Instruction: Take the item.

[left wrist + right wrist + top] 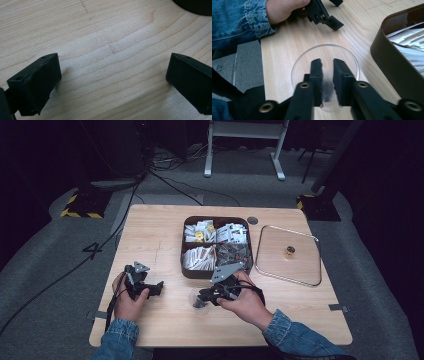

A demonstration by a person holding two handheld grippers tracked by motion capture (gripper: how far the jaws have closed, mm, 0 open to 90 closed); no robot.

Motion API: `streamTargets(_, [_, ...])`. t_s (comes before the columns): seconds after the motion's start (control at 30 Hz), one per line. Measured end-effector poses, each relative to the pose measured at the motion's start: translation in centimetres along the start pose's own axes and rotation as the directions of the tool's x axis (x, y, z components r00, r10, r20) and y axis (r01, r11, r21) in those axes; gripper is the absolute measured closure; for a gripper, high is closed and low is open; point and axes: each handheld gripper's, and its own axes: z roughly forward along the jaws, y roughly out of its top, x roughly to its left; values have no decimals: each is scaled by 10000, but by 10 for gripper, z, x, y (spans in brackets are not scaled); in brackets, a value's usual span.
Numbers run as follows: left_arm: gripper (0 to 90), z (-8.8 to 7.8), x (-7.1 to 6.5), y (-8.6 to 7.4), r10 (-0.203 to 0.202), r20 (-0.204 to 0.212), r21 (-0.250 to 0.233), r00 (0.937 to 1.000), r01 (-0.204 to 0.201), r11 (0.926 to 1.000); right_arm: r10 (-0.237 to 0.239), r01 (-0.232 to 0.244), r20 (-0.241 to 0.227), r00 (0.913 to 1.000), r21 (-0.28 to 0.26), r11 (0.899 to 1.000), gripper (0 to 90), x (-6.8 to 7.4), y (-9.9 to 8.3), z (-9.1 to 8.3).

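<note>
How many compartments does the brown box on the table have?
4. The brown box is split in a two-by-two grid: far left and far right hold white and yellow packets, near left holds white packets, near right holds darker packets.

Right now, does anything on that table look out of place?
Only the clear lid with a small knob: it lies on the wooden table beside the open brown divided box of sachets. Nothing looks spilled or broken.
</note>
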Motion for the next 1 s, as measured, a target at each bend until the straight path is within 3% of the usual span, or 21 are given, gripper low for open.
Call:
streamTargets(0.23, [2, 0, 0, 0, -21, -2, -14, 10000, 21, 10000, 246, -233, 235, 9994, -554, 9982, 617, -5, 2, -7])
streamTargets(0.6, [2, 0, 0, 0, -24, 2, -18, 10000, 24, 10000, 695, -611, 707, 9951, -1137, 9916, 549, -18, 5, -25])
streamTargets(0.87, [1, 0, 0, 0, -16, -1, -20, 10000, 16, 10000, 1056, -846, 1267, 9863, -1615, 9832, 516, -30, 9, -44])
streamTargets(1.0, [1, 0, 0, 0, -10, 8, -20, 10000, 10, 10000, 1340, -1012, 1566, 9785, -2014, 9743, 517, -38, 8, -56])
